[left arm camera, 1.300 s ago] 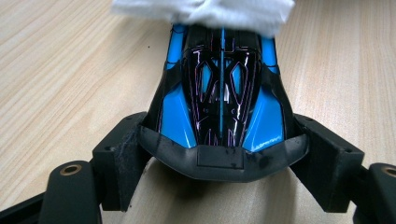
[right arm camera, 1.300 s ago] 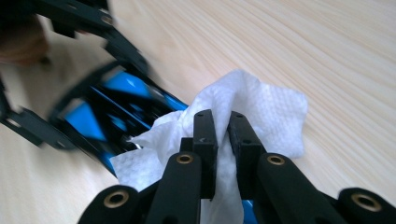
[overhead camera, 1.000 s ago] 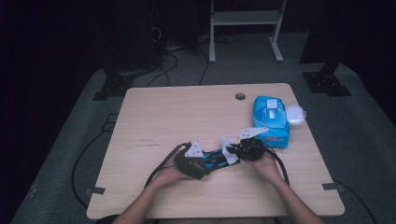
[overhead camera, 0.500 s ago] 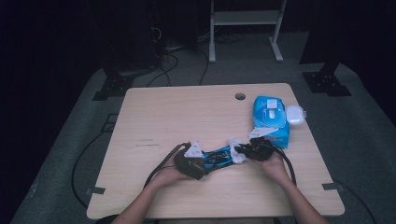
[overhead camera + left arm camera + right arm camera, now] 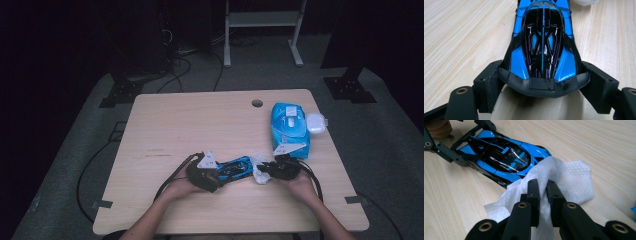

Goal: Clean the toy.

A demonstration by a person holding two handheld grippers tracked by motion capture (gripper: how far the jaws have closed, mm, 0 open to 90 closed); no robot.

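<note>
A blue and black toy car (image 5: 234, 168) (image 5: 542, 42) (image 5: 501, 157) lies on the wooden table (image 5: 200, 125) near its front edge. My left gripper (image 5: 206, 175) (image 5: 541, 82) is shut on one end of the car, a jaw pressed on each side. My right gripper (image 5: 272, 171) (image 5: 541, 195) is shut on a crumpled white wipe (image 5: 260, 170) (image 5: 554, 177). The wipe lies against the car's other end. A hand holds each gripper.
A blue pack of wipes (image 5: 289, 127) lies at the right of the table, with a small white case (image 5: 316, 122) beside it. A round cable hole (image 5: 257, 103) is near the far edge. Black cables trail off the front of the table.
My right gripper has slid to the right along the car with the wipe, from the car's middle to its right end. The left gripper and the car have stayed put.
</note>
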